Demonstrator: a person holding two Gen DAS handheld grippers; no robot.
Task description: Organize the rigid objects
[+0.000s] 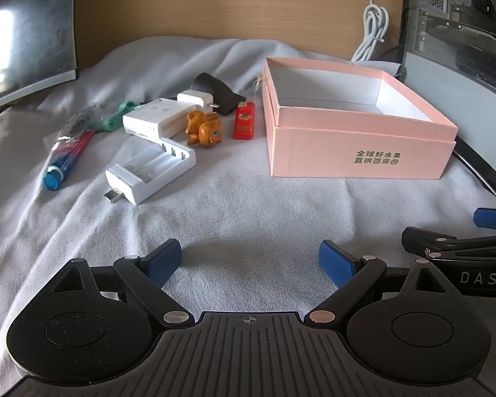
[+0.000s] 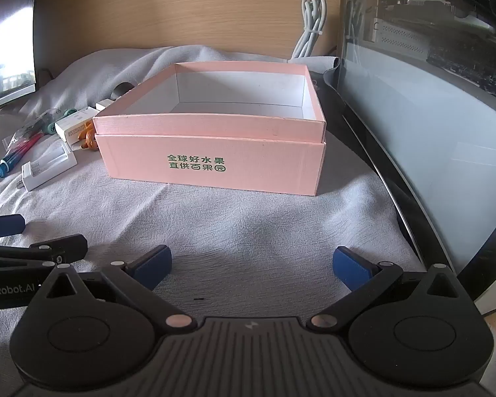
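Note:
An open, empty pink box [image 1: 357,152] [image 2: 211,165] stands on the grey cloth. Left of it lie a red lighter [image 1: 243,120], an orange toy figure [image 1: 203,129], a white battery charger [image 1: 150,172] [image 2: 48,170], a white rectangular box [image 1: 155,119], a white plug adapter [image 1: 195,99], a black pouch [image 1: 220,94], a green tool [image 1: 117,117] and bagged pens [image 1: 67,152] [image 2: 15,155]. My left gripper [image 1: 249,263] is open and empty, low over the cloth in front of them. My right gripper [image 2: 251,264] is open and empty in front of the box.
A computer case with a glass side [image 2: 430,115] stands right of the box. A monitor [image 1: 26,33] is at the back left. A coiled white cable [image 1: 373,29] hangs against the wooden back panel [image 1: 215,3]. The cloth [image 1: 248,205] is wrinkled.

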